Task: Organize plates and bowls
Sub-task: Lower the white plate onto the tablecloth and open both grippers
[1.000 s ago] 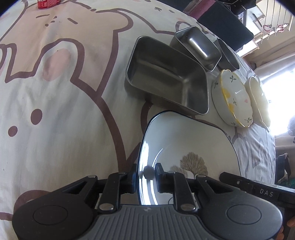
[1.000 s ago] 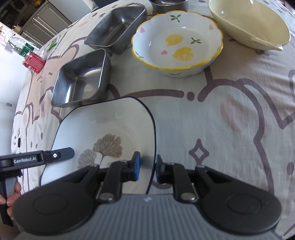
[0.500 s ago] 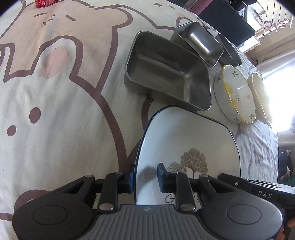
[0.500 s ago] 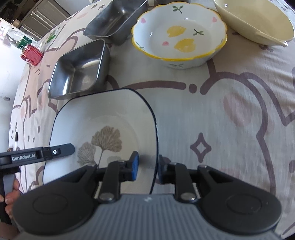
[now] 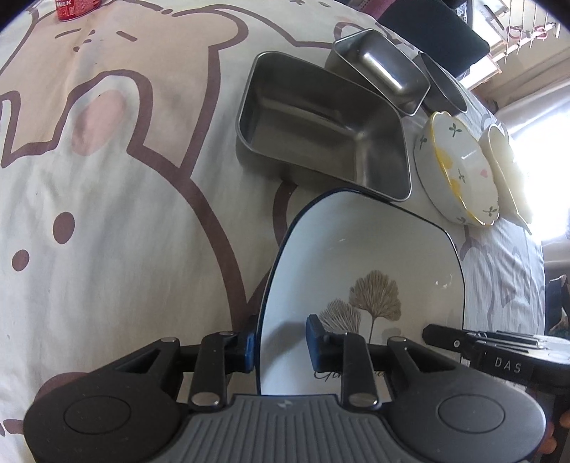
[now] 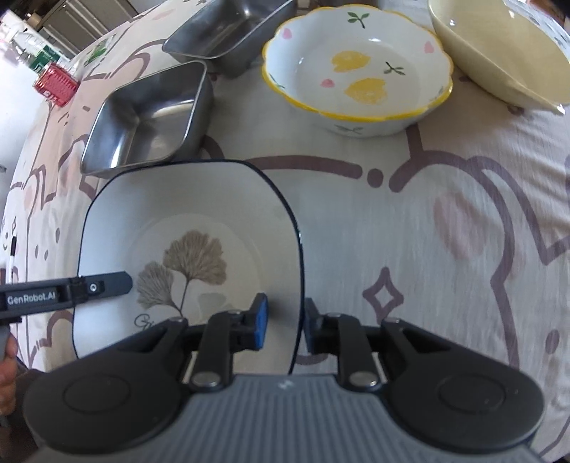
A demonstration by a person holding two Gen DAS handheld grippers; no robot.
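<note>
A square white plate (image 5: 356, 249) (image 6: 185, 213) with a dark rim and a leaf print lies on the cartoon tablecloth. My left gripper (image 5: 281, 343) straddles its left rim. Its jaws are opening, and the inner pad stands clear of the plate. My right gripper (image 6: 285, 322) straddles the opposite rim with a visible gap beside its blue pad. Behind the plate stand a large steel tray (image 5: 320, 124) (image 6: 149, 114), a smaller steel tray (image 5: 384, 67) (image 6: 221, 32), a lemon-print bowl (image 5: 456, 167) (image 6: 356, 64) and a cream bowl (image 5: 506, 171) (image 6: 498, 46).
A round steel bowl (image 5: 441, 85) sits behind the smaller tray. A red can (image 5: 76, 7) (image 6: 55, 83) stands at the table's far edge. Bare tablecloth (image 6: 445, 249) spreads right of the plate. A hand (image 6: 7, 370) shows at the lower left of the right wrist view.
The left jaws have spread wider around the plate's rim. The right jaws stand about as before. Both grippers and the plate have hardly shifted.
</note>
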